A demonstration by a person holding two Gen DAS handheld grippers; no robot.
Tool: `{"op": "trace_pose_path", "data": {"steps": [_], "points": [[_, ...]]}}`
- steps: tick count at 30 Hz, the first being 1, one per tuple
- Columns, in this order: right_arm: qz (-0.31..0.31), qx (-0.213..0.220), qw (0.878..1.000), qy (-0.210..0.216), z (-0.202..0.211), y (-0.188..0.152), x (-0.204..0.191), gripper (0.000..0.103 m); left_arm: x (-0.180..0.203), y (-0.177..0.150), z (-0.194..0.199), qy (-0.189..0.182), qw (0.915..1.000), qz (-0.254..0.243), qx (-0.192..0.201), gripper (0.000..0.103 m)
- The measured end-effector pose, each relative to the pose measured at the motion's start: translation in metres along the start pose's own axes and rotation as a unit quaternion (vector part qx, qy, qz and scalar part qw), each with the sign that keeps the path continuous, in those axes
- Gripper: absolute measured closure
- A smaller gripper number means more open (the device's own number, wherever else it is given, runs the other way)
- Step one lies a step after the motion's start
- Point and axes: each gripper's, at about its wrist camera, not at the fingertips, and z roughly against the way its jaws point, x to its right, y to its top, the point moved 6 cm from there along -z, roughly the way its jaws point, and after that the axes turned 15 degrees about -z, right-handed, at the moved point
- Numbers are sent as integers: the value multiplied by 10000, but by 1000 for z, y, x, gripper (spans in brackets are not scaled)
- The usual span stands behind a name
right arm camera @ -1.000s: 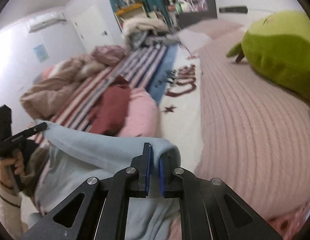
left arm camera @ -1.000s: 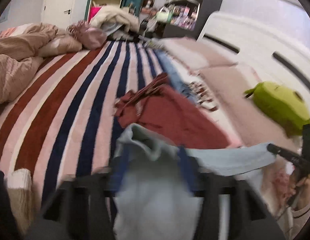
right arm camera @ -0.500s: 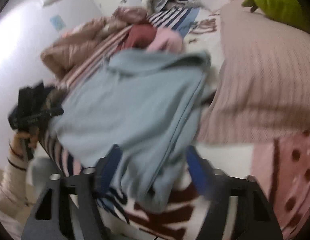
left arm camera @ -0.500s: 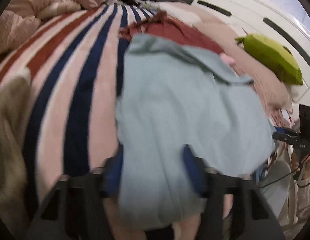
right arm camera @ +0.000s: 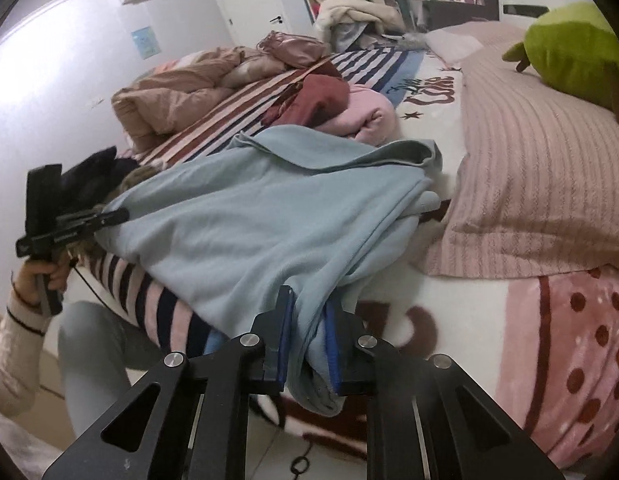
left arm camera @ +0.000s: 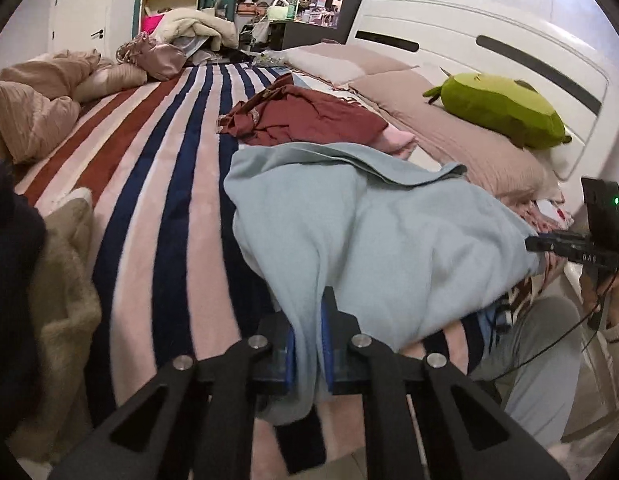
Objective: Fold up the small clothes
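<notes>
Both wrist cams low at bed edge, angled down, v close. Left cam faces up striped blanket [left arm camera: 157,184]; right cam faces across bed. Shared: light blue garment [left arm camera: 381,240] [right arm camera: 245,240], green plush [left arm camera: 505,108] [right arm camera: 577,52].

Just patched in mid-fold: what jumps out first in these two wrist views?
The light blue garment fills the foreground, spread over the striped blanket, with the left gripper and right gripper both closing on its near edge. Behind it lies a maroon garment; a green plush toy rests on the pillow near the headboard.

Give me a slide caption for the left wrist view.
Left gripper closing on the light blue garment spread over the striped blanket.
</notes>
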Motion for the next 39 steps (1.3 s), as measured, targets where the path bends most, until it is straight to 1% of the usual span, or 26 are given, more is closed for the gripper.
{"op": "trace_pose_path", "data": {"steps": [2, 5, 8, 9, 10, 11, 12, 13, 15, 16, 17, 19, 21, 23, 24, 25, 26, 27, 28, 30, 31, 32, 34, 37, 39], "points": [[83, -110, 9998, -128, 3, -8, 1, 93, 3, -9, 4, -8, 9999, -88, -58, 96], [130, -299, 9993, -189, 4, -18, 4, 93, 7, -22, 7, -233, 9996, -82, -133, 97], [-7, -256, 9996, -150, 8, -15, 11, 88, 1, -31, 6, -212, 9994, 4, -259, 96], [-81, -221, 9997, -80, 9, -12, 13, 85, -1, -30, 5, -232, 9994, 58, -236, 92], [-124, -190, 9997, -36, 10, -9, 14, 79, -3, -30, 4, -305, 9993, 109, -207, 79], [-145, -177, 9997, -14, 9, -7, 14, 75, -4, -28, 3, -391, 9989, 182, -157, 69], [-164, -232, 9996, 23, 5, -3, 14, 74, -4, -26, 1, -474, 9985, 251, -134, 52], [-187, -307, 9993, 57, 0, -2, 14, 70, -4, -23, -4, -532, 9980, 281, -183, 50], [-239, -346, 9990, 124, -9, 1, 13, 69, -6, -18, -19, -370, 9983, 288, -350, 50], [-204, -326, 9990, 223, -12, 3, 10, 68, -6, -15, -25, -400, 9981, 309, -340, 50], [-155, -304, 9990, 301, -15, 6, 7, 70, -7, -12, -27, -457, 9979, 345, -287, 51], [-63, -295, 9989, 358, -19, 8, 2, 71, -8, -1, -33, -540, 9975, 426, -150, 51], [-15, -361, 9989, 312, -25, 12, 3, 71, -10, 8, -39, -453, 9982, 374, -131, 51], [-94, -385, 9991, 133, -33, 20, 10, 70, -12, 15, -48, -366, 9987, 312, -190, 51], [-139, -395, 9990, 132, -35, 23, 12, 70, -14, 18, -53, -377, 9985, 339, -221, 56], [-218, -445, 9986, 176, -39, 26, 17, 70, -15, 20, -57, -396, 9982, 374, -245, 67], [-294, -528, 9978, 260, -44, 29, 20, 70, -17, 21, -61, -423, 9978, 421, -279, 73], [-331, -565, 9973, 326, -47, 31, 21, 70, -18, 20, -63, -420, 9976, 462, -298, 85], [-322, -568, 9971, 383, -49, 32, 21, 71, -20, 21, -64, -397, 9976, 500, -279, 91], [-253, -495, 9968, 575, -49, 33, 15, 91, -18, 22, -58, -297, 9986, 424, -95, 94], [-238, -430, 9970, 601, -47, 33, 14, 99, -17, 23, -54, -230, 9991, 366, -17, 95], [-225, -358, 9972, 623, -44, 33, 12, 100, -16, 24, -48, -187, 9994, 302, 49, 95], [-349, -264, 9950, 892, -31, 33, 7, 101, -13, 24, -35, -229, 9993, 265, 158, 95], [-322, -101, 9925, 1172, -7, 32, -2, 101, -7, 24, -14, -394, 9986, 212, 297, 95], [-291, -114, 9910, 1303, 7, 26, -8, 101, -2, 19, -3, -522, 9980, 196, 287, 95]]}}
